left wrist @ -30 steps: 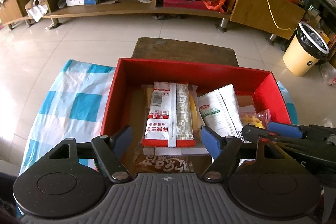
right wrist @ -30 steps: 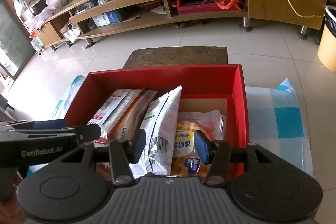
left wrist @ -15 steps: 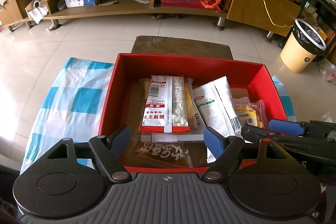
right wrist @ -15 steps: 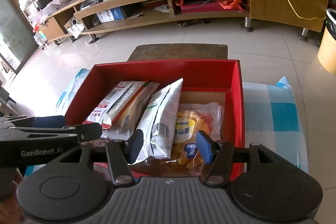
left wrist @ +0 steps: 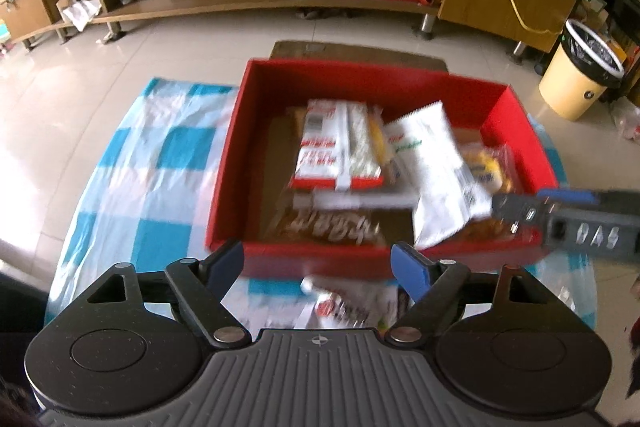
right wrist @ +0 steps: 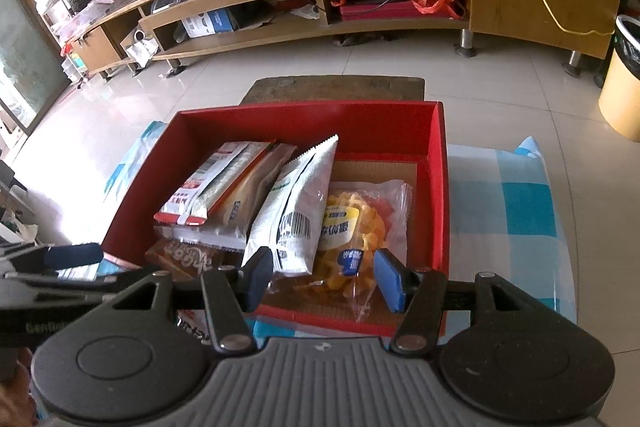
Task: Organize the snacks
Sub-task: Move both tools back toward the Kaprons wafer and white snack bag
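2 tools are hanging empty: left tool (left wrist: 318,263) has been spreading over a packet (left wrist: 352,305) on the desk; right tool (right wrist: 324,277), apart, facing the snack-filled red box (right wrist: 436,195). Next: gripping that packet.

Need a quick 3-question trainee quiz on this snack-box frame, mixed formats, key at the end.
1. True or false: the red box stands on a blue-and-white checked cloth.
2. What lies directly right of the white pouch with the barcode in the right wrist view? A) a clear bag of yellow snacks B) a drinks can C) a banana
3. Fill in: the left gripper and right gripper are both ____, with nothing pinched between their pads.

Key: 1 true; 2 A; 3 open
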